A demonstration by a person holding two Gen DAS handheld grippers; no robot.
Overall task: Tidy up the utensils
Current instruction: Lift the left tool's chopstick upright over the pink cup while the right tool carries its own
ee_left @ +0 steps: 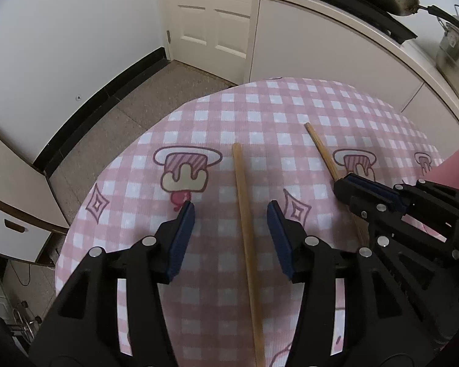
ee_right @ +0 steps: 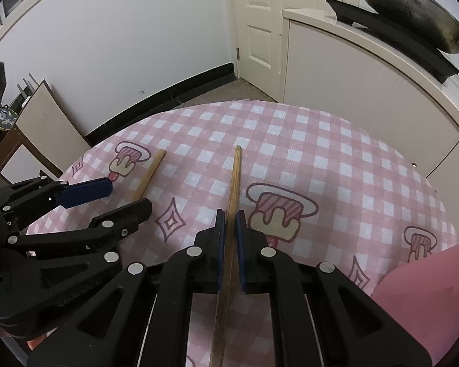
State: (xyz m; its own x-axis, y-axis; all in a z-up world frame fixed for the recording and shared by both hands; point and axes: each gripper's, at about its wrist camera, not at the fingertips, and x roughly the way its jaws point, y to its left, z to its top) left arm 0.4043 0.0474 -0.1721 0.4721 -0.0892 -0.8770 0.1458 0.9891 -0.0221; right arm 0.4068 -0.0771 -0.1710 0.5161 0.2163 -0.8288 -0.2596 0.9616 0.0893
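Observation:
Two wooden chopsticks lie over a pink checked tablecloth (ee_left: 260,107). In the left wrist view one chopstick (ee_left: 244,229) runs lengthwise between the fingers of my left gripper (ee_left: 231,211); the jaws stand open and the blue pads are clear of it on both sides. The other chopstick (ee_left: 319,150) is to the right, with my right gripper (ee_left: 344,182) shut on it. The right wrist view shows this chopstick (ee_right: 236,177) pinched between the pads of the right gripper (ee_right: 228,214), its far end pointing away. The left gripper (ee_right: 127,195) stands open around the first chopstick (ee_right: 150,172).
A white counter (ee_right: 352,70) runs behind the table on the right, with a dark wok (ee_right: 413,9) on a stove and a metal pot (ee_left: 456,52). A pink object (ee_right: 428,290) sits at the table's near right. The floor drops off past the table's left edge (ee_left: 85,202).

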